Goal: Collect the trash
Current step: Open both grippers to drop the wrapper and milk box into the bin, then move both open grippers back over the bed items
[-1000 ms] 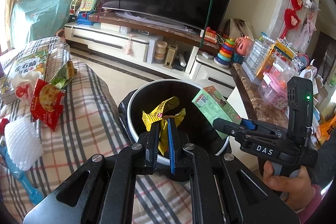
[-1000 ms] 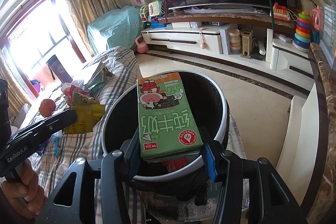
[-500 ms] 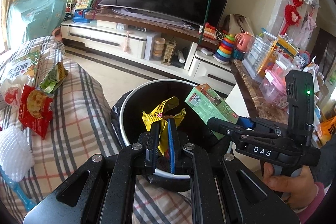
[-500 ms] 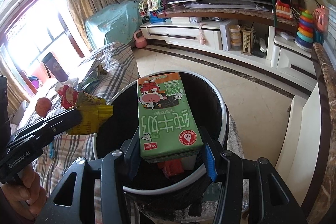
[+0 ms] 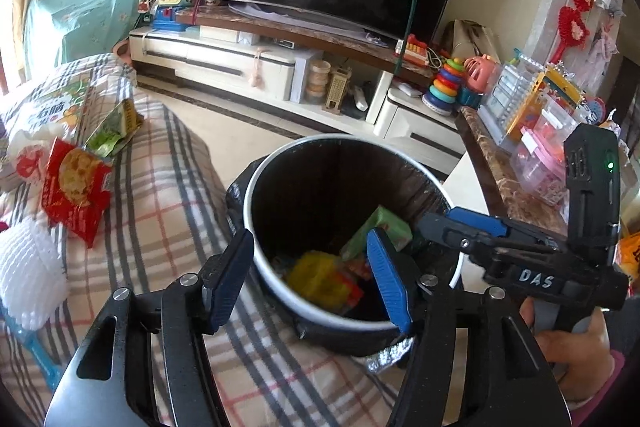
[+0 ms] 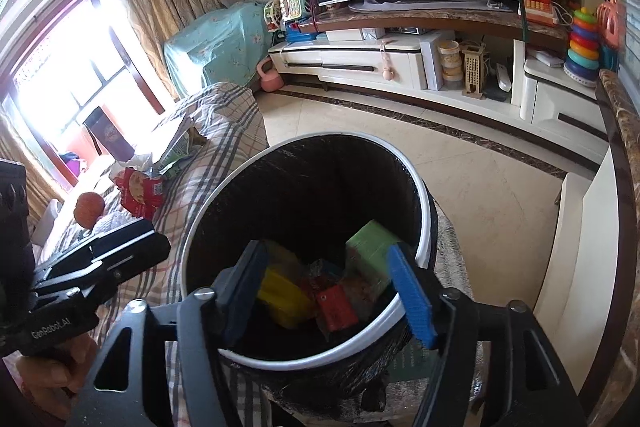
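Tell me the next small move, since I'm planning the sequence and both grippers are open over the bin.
Probably swing the left gripper toward the red cookie wrapper on the plaid blanket. Both grippers are empty, the right gripper included. The yellow wrapper and green milk carton already lie inside the black-lined round bin, while the red wrapper lies outside it.

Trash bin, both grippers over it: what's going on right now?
Both grippers hang open over the trash bin. The left gripper and the right gripper hold nothing. The yellow wrapper and the green milk carton lie inside the bin among other trash. More litter waits on the plaid sofa: a red snack bag, a green packet and white foam netting.
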Motion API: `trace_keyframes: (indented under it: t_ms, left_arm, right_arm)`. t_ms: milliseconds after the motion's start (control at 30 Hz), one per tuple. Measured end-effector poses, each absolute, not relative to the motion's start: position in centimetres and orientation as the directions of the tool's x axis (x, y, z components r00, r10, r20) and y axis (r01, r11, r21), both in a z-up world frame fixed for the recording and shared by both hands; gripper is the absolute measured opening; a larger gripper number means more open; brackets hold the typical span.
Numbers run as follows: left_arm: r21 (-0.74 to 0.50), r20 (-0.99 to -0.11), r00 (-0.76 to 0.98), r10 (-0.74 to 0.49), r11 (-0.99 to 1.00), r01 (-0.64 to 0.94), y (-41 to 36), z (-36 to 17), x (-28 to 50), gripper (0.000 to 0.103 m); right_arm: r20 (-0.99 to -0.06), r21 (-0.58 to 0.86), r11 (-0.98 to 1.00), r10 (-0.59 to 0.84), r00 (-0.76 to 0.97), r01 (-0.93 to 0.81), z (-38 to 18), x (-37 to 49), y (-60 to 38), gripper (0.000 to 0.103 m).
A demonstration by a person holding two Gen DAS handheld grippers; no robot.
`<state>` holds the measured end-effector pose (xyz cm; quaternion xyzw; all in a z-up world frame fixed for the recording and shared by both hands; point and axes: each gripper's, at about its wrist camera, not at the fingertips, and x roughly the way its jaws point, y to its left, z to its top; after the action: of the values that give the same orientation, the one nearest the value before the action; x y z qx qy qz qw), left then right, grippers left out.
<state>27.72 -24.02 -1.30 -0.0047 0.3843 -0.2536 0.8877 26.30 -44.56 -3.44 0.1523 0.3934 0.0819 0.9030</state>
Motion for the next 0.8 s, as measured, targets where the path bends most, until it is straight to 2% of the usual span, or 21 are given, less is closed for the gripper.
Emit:
trace_keyframes:
  t_ms: [100, 233, 500, 800]
  left_arm:
    - [-0.210, -0.683, 0.576, -0.449, 0.876, 0.434, -23.1, -1.6, 27.0, 0.062]
    - [-0.213, -0.683, 0.583, -0.439, 0.884, 0.415, -21.5, -2.1, 25.6, 0.064]
    - [-0.206, -0.672, 0.630, -0.388, 0.916, 0.345, -16.8, -2.1, 22.5, 0.067]
    - [-0.217, -0.665, 0.683, -0.303, 0.953, 0.212, -9.7, -2.6, 19.5, 0.070]
  right_arm:
    - [-0.666, 0.361, 0.932, 0.284, 0.690, -0.034, -3.3, 25.6, -44.4, 0.080]
    - [-0.653, 0.392, 0.919, 0.303, 0.694, -0.032, -2.9, 24.6, -43.7, 0.088]
    - [-0.628, 0.419, 0.903, 0.366, 0.686, -0.098, -2.0, 22.4, -39.7, 0.096]
    - [-0.672, 0.374, 0.911, 0.396, 0.626, -0.174, -2.2, 21.9, -32.7, 0.101]
